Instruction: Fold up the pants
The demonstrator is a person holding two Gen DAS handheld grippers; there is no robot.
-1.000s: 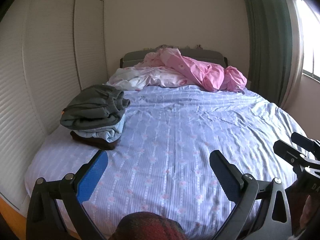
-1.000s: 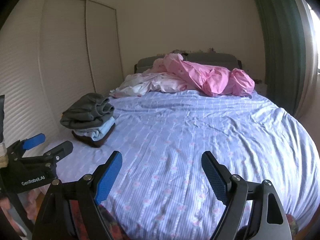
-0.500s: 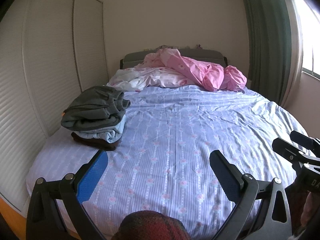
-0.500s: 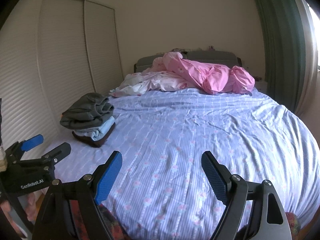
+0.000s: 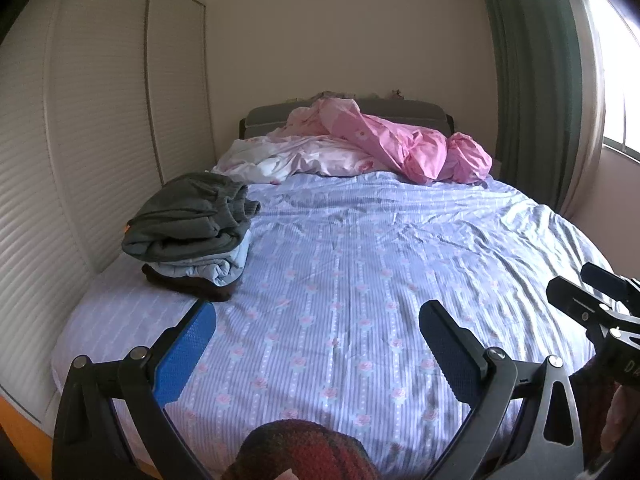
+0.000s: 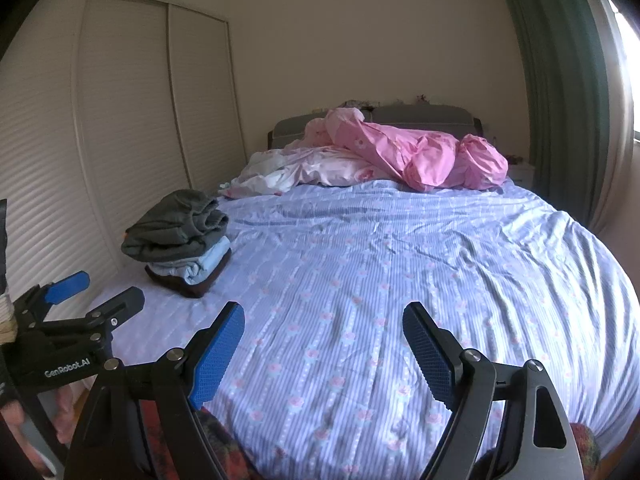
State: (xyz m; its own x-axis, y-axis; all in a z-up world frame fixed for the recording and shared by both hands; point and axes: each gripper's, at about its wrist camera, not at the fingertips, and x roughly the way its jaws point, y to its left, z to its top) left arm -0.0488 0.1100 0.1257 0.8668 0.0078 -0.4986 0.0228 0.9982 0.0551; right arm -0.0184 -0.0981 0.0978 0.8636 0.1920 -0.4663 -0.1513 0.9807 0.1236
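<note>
At the near edge of the bed, the left gripper (image 5: 316, 332) hovers above the sheet with its jaws spread wide and nothing between them; the right gripper (image 6: 324, 332) hovers beside it the same way, jaws wide and empty. A dark red knitted cloth (image 5: 304, 452) shows at six o'clock, just under the left gripper. The lilac striped bedsheet (image 5: 360, 272) with small pink flowers stretches ahead, lightly creased. At about ten o'clock from the grippers, near the left edge of the bed, sits a stack of folded pants (image 5: 192, 232): a grey pair on top, pale blue under it, dark brown at the bottom. Farther off at twelve o'clock, a crumpled pink duvet (image 5: 400, 148) lies against the grey headboard (image 5: 264, 120). A green curtain (image 5: 528, 80) hangs at two o'clock.
</note>
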